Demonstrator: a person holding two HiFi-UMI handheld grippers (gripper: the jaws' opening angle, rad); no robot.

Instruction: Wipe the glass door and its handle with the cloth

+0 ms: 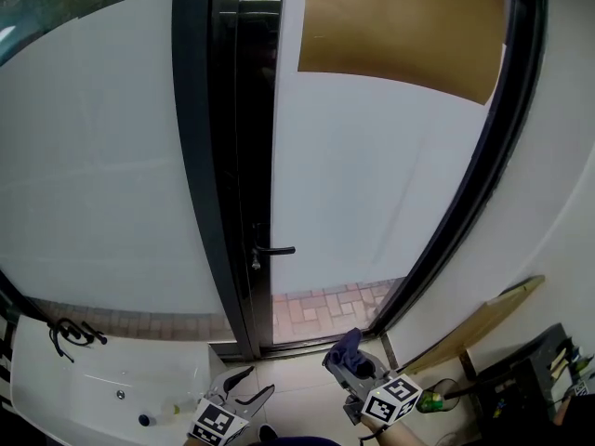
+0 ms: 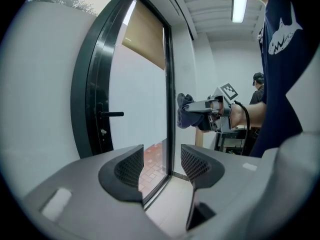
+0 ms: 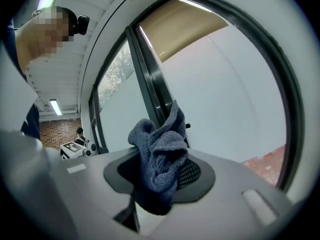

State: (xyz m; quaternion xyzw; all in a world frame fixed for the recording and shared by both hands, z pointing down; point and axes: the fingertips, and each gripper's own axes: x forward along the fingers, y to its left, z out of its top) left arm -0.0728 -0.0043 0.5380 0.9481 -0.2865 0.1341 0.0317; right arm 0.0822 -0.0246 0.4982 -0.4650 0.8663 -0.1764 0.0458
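The blue cloth [image 3: 159, 156], seemingly soft, light and floppy, sits bunched and pinched mid-fold in the right hand-held gripper [image 1: 342, 359], low and near before the glass door [image 1: 372, 175], its rigid handle [image 1: 275, 250] farther left, while the left hand-held gripper [image 2: 161, 166] gapes empty.

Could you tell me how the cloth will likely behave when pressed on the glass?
Probably floppy: the cloth bunches in loose folds in the right gripper. Its knit looks soft, so it should flatten against the glass door.
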